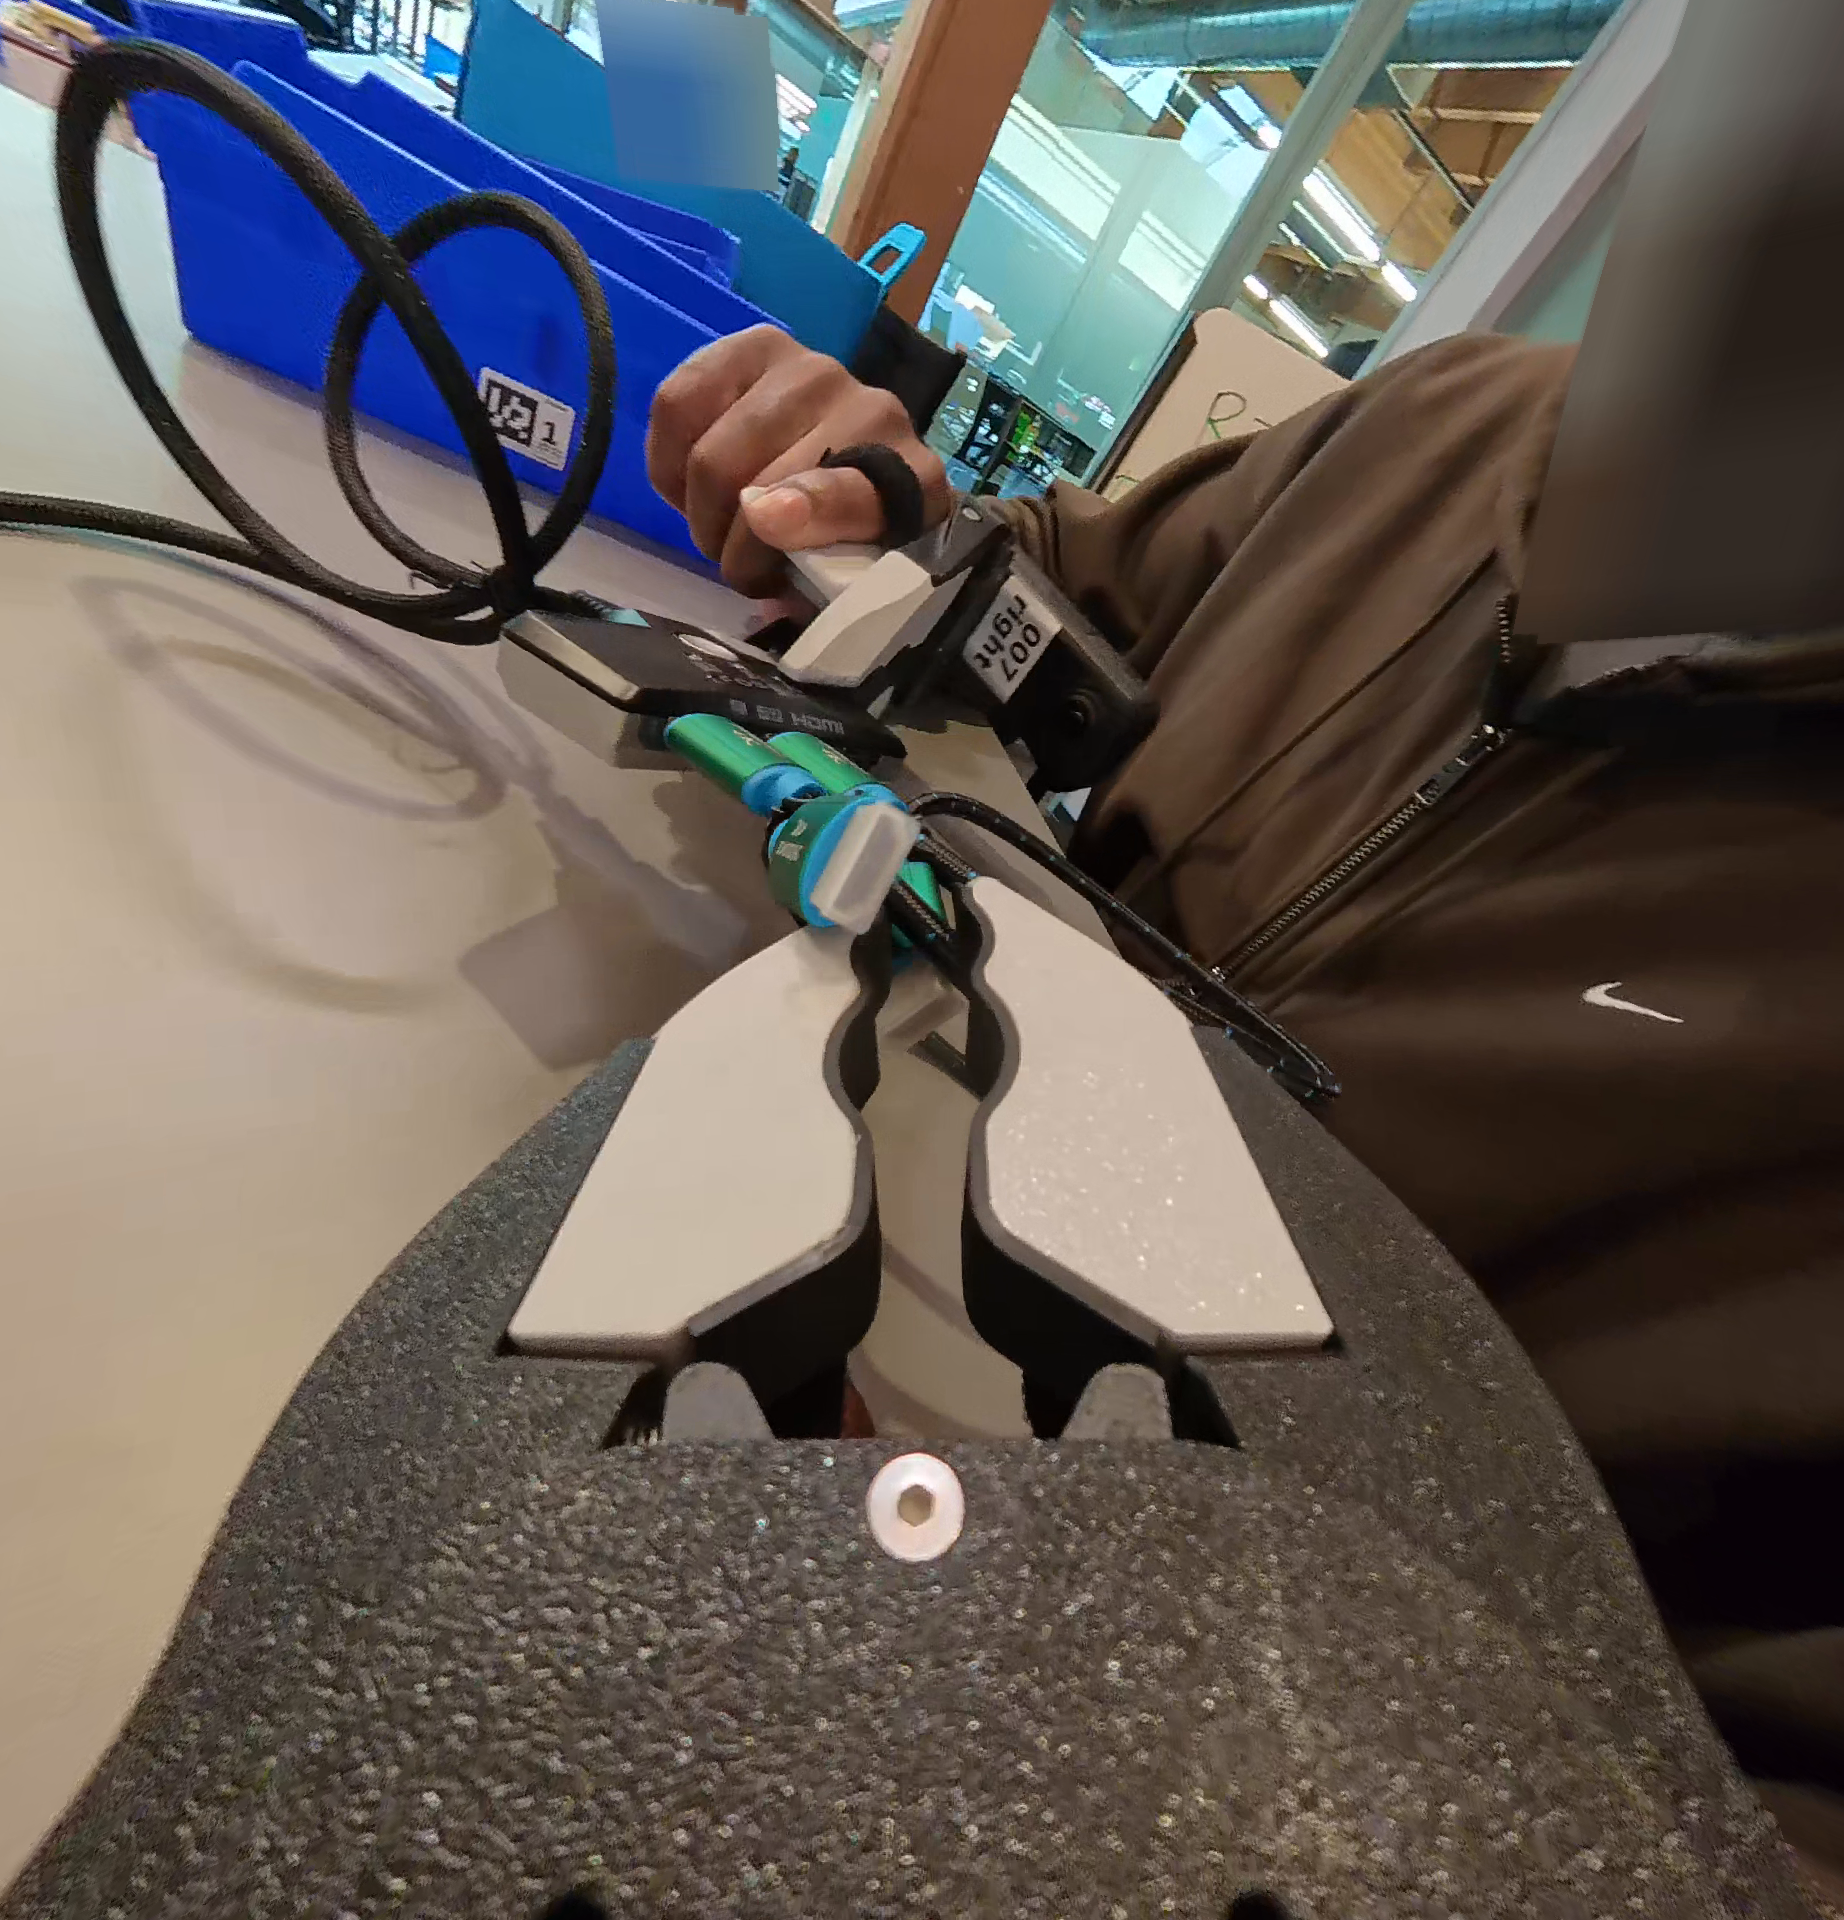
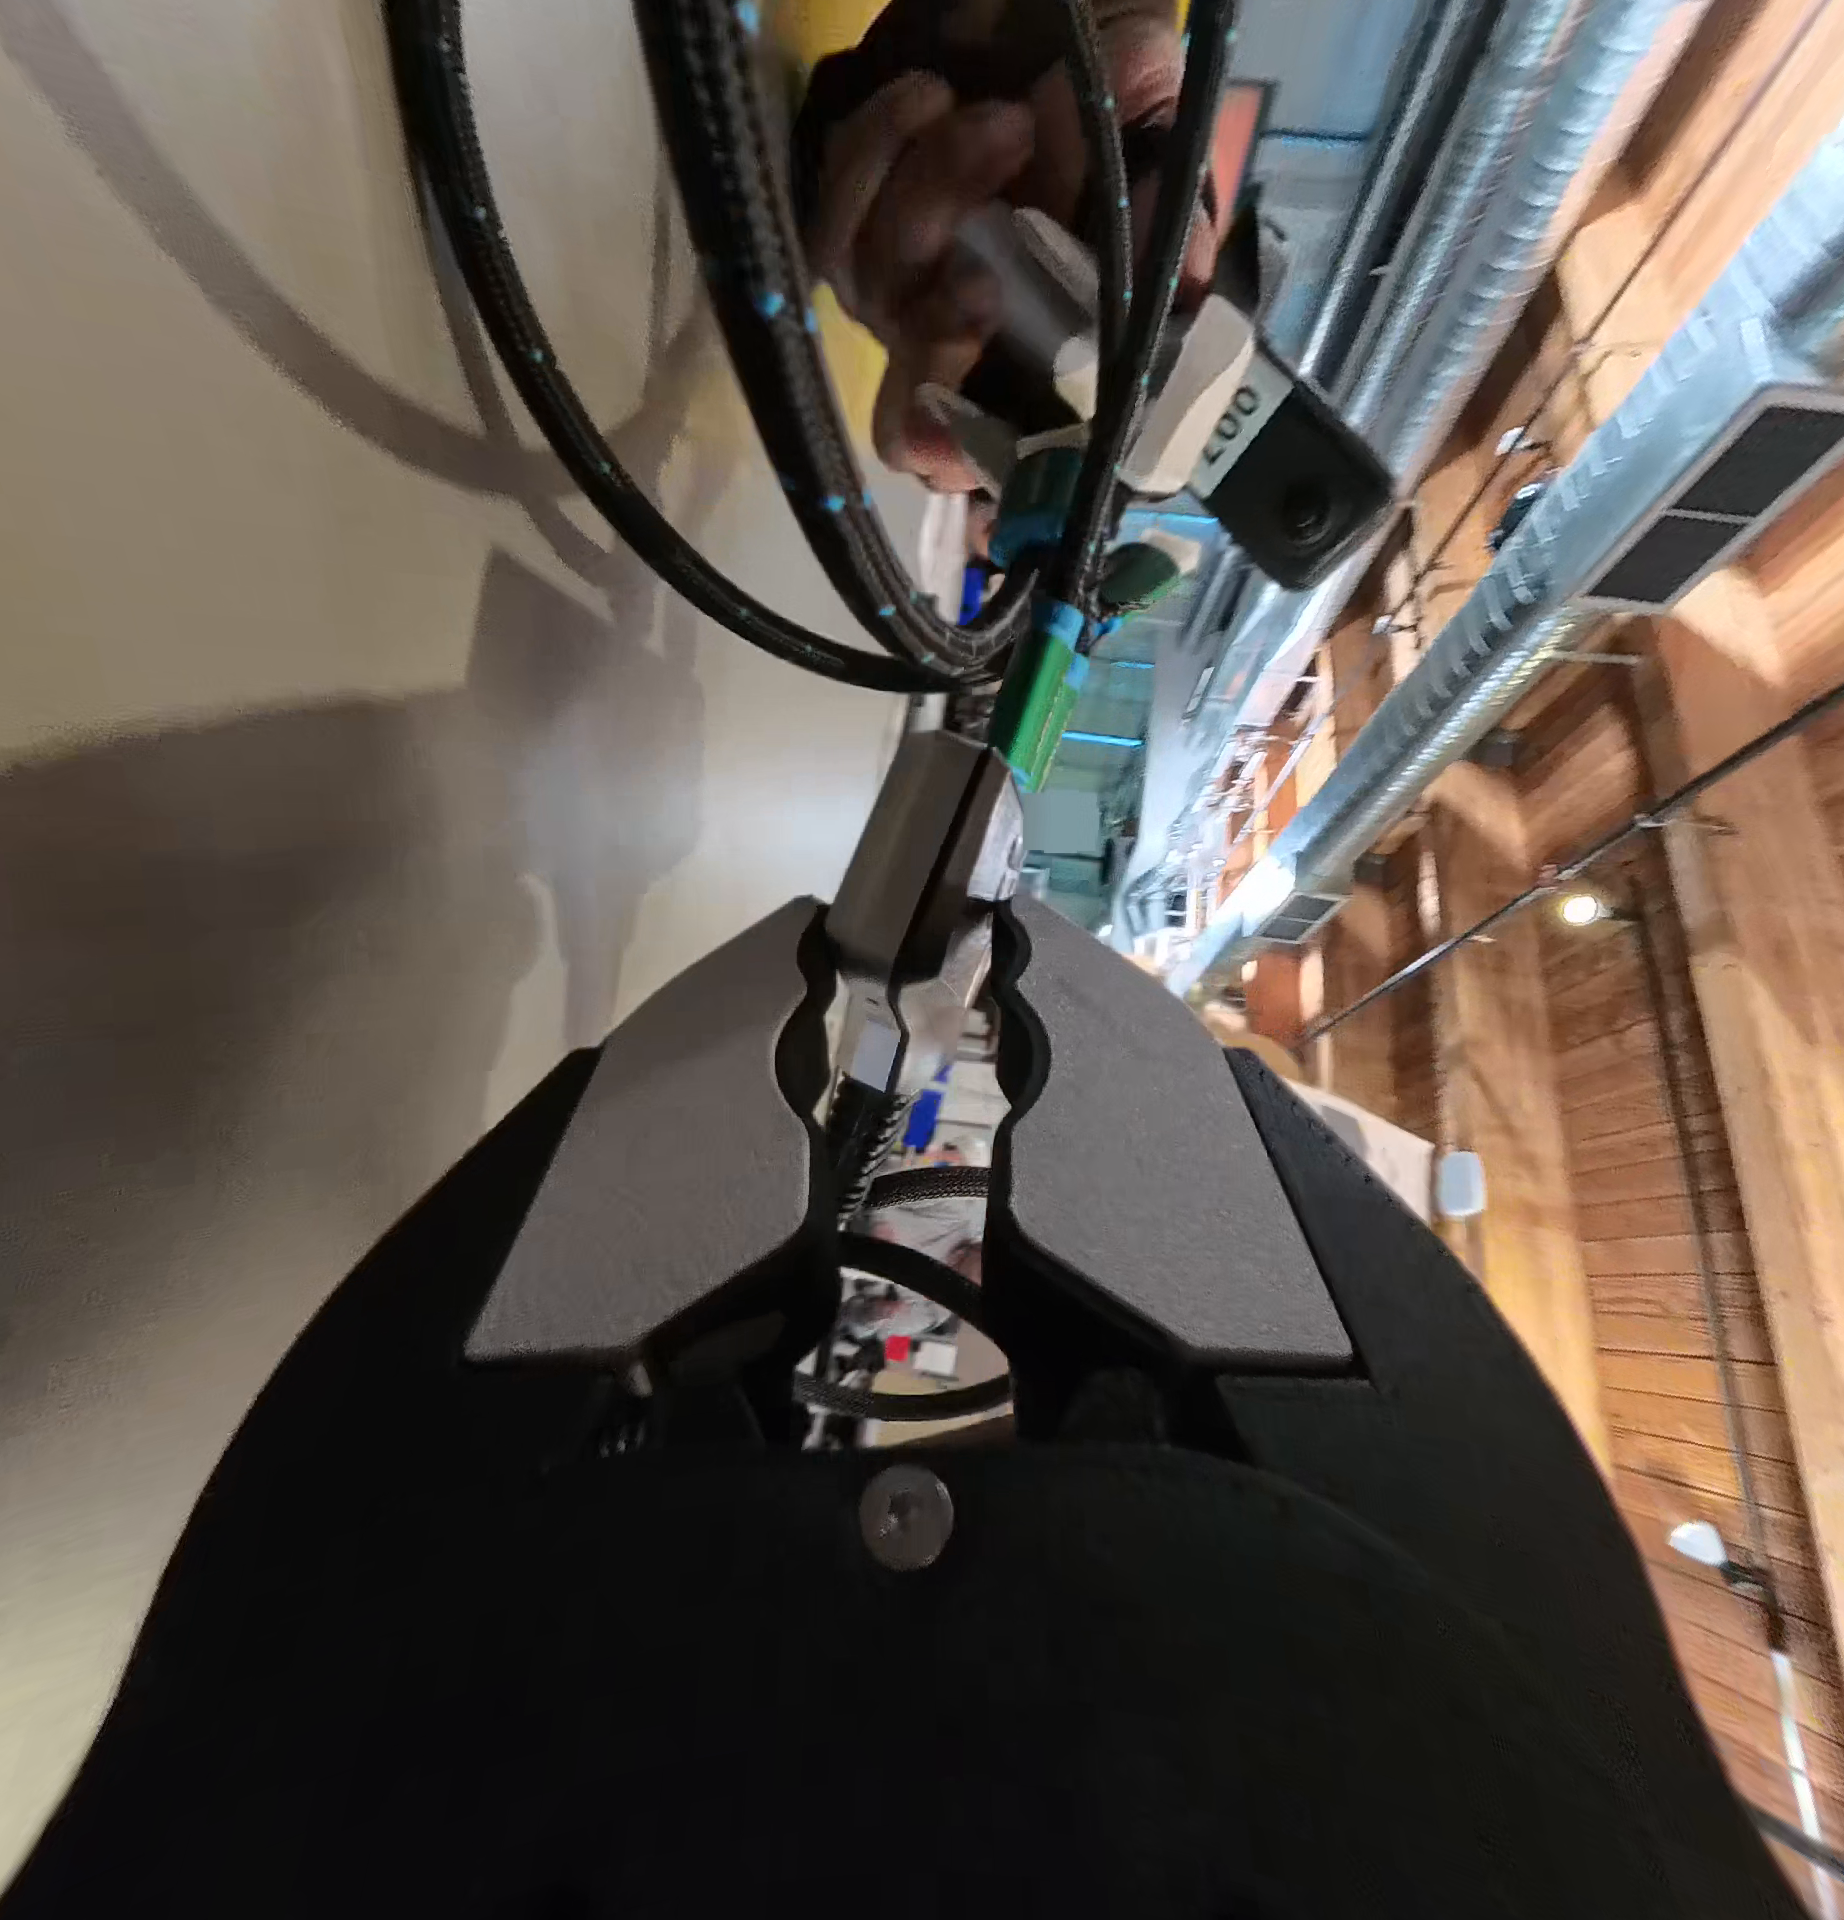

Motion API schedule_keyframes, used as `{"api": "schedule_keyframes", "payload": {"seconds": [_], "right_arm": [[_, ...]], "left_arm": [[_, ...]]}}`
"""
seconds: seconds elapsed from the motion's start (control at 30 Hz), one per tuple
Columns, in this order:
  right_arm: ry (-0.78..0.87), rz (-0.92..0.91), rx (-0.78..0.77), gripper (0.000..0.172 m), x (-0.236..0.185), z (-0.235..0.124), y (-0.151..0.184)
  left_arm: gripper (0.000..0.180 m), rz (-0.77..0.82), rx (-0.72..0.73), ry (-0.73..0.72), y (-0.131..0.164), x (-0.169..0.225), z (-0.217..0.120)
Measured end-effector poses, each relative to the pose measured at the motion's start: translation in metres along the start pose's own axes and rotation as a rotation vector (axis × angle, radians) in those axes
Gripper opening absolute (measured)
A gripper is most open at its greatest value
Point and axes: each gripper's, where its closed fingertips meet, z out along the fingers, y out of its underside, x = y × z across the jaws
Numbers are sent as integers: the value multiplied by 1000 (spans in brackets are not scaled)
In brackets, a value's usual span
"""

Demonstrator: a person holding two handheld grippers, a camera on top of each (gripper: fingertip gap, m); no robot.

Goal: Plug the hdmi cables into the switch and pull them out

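Two claws work close together over a pale worktop (image 1: 170, 935); the left claw (image 1: 918, 935) is narrowed almost shut, its grey fingers (image 1: 752, 1039) pinching a green plug body and the black braided cable (image 1: 1126, 904) with blue flecks that runs off toward a brown zipped jacket (image 1: 1417, 831); a second green plug with a blue collar and a clear cap (image 1: 866, 862) sits just above the left fingertip, touching it; two more green plugs (image 1: 752, 753) are seated in the edge of a flat black adapter box (image 1: 627, 655) just beyond.

The right claw (image 2: 913, 935) is partly closed on that adapter box (image 2: 918, 862), both pads pressing its flat faces, the box held edge-on and clear of the worktop; a green plug (image 2: 1037, 707) enters its far end, and dark braided cables (image 2: 585, 416) loop away from there; a thicker black braided cable (image 1: 461, 343) curls in loops from the box's other end; a hand (image 1: 783, 436) grips the right claw's handle; a blue bin (image 1: 398, 312) stands on the worktop behind.
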Motion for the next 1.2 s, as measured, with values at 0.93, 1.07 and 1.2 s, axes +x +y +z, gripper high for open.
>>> {"api": "schedule_keyframes", "payload": {"seconds": [0.93,1.07,1.2], "right_arm": [[-103,454,-445,44,0,41,-3],[-129,344,-482,26,-18,48,-5],[-169,351,-484,21,-27,49,-3]], "left_arm": [[0,-282,167,-161,-17,-37,26],[0,-297,144,-201,-12,-42,32],[1,-258,94,-322,-8,-52,23]]}}
